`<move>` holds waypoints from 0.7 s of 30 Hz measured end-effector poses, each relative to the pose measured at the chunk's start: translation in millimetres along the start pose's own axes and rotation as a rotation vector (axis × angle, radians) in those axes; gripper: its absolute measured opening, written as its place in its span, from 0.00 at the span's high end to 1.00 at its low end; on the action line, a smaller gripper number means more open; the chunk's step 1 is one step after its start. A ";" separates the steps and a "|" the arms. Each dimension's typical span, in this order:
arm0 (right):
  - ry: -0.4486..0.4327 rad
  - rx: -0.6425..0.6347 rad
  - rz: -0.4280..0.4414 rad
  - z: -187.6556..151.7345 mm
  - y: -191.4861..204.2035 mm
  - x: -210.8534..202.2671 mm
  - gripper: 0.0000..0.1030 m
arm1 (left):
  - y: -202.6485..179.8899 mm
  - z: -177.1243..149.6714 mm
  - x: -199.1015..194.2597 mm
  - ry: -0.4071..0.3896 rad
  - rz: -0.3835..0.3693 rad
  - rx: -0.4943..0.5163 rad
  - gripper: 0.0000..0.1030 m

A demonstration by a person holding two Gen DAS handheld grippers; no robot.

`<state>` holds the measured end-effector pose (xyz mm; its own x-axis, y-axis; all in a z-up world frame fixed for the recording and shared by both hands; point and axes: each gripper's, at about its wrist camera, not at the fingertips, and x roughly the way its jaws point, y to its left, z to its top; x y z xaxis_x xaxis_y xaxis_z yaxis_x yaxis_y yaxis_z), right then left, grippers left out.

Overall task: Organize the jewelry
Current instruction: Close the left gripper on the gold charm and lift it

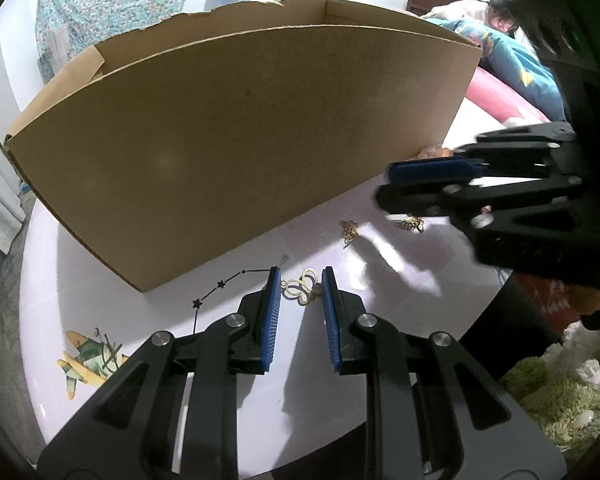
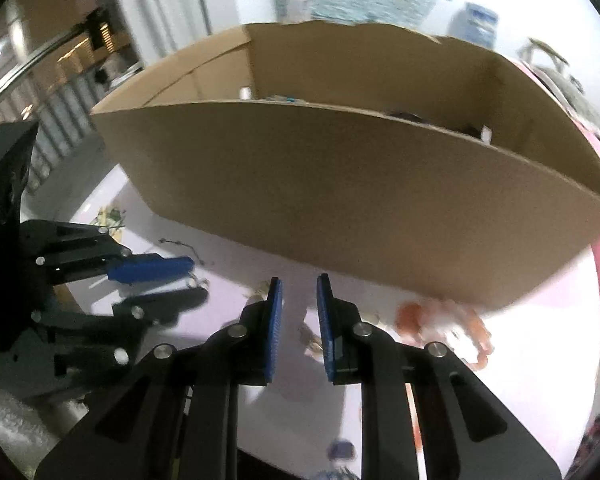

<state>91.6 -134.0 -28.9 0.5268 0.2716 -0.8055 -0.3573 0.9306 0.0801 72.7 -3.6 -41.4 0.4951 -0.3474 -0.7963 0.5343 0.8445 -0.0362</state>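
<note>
Pale table (image 1: 380,360), cardboard box (image 1: 240,152) beyond our claws.
Box contents unclear; gold butterfly pendant (image 1: 300,290) between our left gripper's (image 1: 300,284) parted pads, untouched; right gripper (image 2: 299,292) parted, holding nothing.

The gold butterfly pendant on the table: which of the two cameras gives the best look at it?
The left wrist view: the gold butterfly pendant lies sharp and well lit between the left gripper pads. In the blurred right wrist view, that spot is mostly hidden behind that gripper, so the pendant cannot be made out.

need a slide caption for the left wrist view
Left tool astride a gold pendant on the table, beside a cardboard box.
</note>
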 end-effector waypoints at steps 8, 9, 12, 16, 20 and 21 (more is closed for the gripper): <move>0.050 -0.074 0.039 -5.9 5.6 12.8 0.82 | -1.1 1.3 -0.9 0.001 0.011 -0.011 0.81; 0.047 -0.083 0.035 -6.8 6.5 11.9 0.82 | -1.3 1.6 -0.9 0.001 0.011 -0.012 0.81; 0.052 -0.107 0.022 -8.1 8.4 9.2 0.82 | -2.3 2.5 0.1 0.001 0.009 -0.012 0.81; 0.064 -0.120 0.022 -2.5 14.7 11.5 0.91 | -3.7 2.4 0.7 -0.002 0.006 -0.008 0.81; 0.064 -0.115 0.031 5.9 24.6 20.9 0.97 | -4.5 1.3 1.0 -0.006 0.005 -0.011 0.81; 0.064 -0.101 0.044 5.5 23.0 20.8 0.97 | -5.1 1.5 1.2 -0.008 0.004 -0.011 0.81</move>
<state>98.5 -105.6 -40.5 0.4597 0.2927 -0.8385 -0.4569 0.8876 0.0593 71.6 -8.9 -41.3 0.5025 -0.3469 -0.7919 0.5248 0.8503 -0.0394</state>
